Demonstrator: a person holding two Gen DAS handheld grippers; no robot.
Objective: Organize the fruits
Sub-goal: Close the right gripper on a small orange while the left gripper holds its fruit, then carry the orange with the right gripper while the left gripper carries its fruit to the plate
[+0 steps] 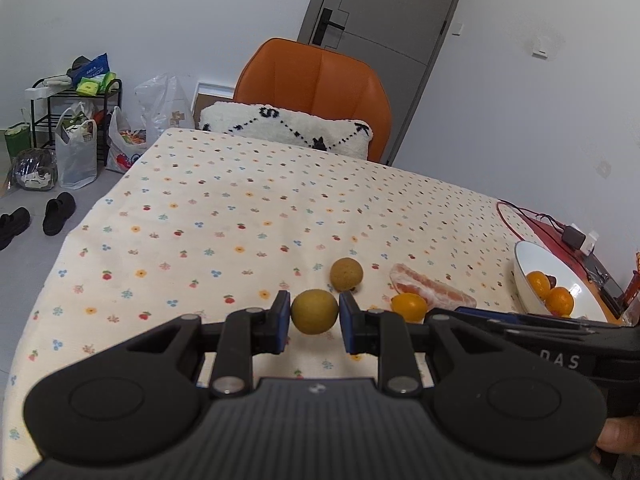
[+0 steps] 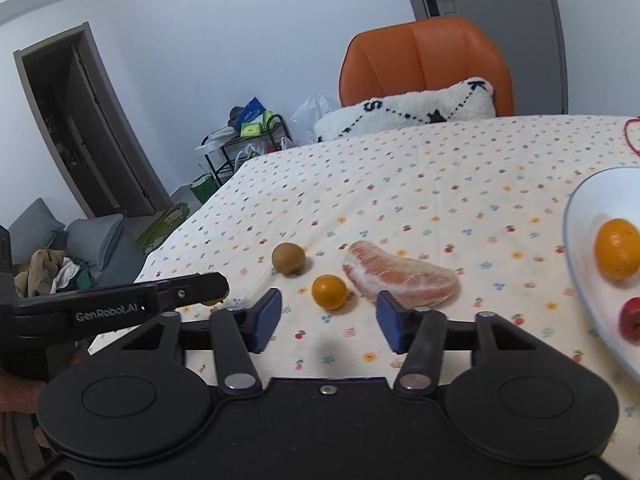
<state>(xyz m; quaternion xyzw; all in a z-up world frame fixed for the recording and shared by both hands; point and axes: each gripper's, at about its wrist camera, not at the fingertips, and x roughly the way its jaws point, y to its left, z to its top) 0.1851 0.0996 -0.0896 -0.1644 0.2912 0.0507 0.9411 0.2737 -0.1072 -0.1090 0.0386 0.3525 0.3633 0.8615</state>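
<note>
**Left gripper clamps a fruit, right one stands empty**

The left gripper [image 1: 314, 314] pinches a round yellow-green fruit [image 1: 314, 311] above the flowered desk [image 1: 224, 216]. The right gripper [image 2: 328, 322] stands partly spread with nothing between its pads. Just ahead lie a small orange [image 2: 329, 291], a pomelo segment [image 2: 400, 276] and a brown fruit [image 2: 288, 258], perhaps a longan. The white bowl [image 2: 580, 216] holds oranges.
</note>
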